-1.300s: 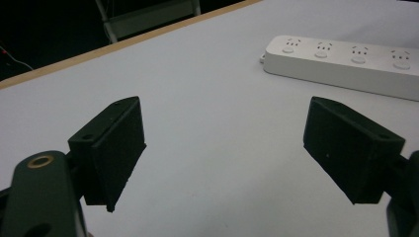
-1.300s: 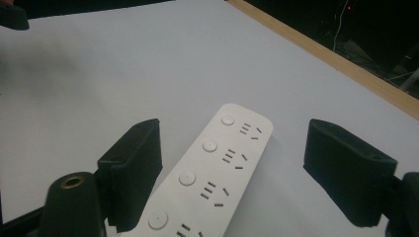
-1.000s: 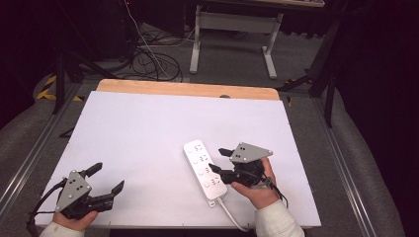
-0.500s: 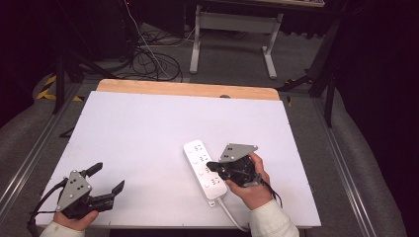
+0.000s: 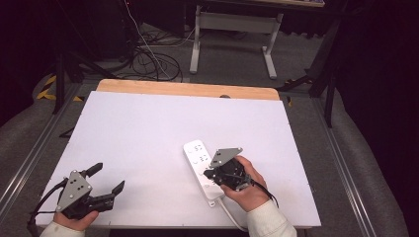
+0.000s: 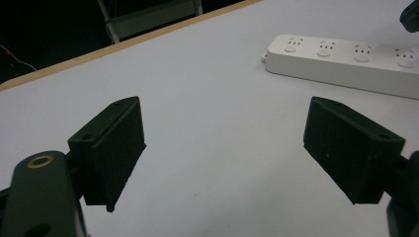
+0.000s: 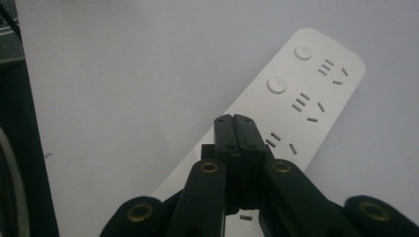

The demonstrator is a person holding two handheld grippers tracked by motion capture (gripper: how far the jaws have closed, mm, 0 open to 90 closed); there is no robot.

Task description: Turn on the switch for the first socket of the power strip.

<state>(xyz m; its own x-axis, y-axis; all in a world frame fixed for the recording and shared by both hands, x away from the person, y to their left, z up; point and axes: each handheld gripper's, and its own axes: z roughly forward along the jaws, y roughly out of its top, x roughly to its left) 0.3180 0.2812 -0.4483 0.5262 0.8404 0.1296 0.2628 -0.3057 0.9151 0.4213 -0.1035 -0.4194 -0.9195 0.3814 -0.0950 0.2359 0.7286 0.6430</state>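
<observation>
The left gripper (image 5: 101, 183) sits at the bench's near left corner, jaws spread wide. The right gripper (image 5: 210, 174), held in the right hand (image 5: 244, 185) near the near edge, has jaws pressed together.

One white power strip (image 5: 201, 169) lies on one white counter (image 5: 148, 133). The left gripper view shows four of its socket groups in a row. Two hand-held grippers are present: the left hand-held gripper (image 5: 106, 178) and the right hand-held gripper (image 5: 207, 174).
</observation>
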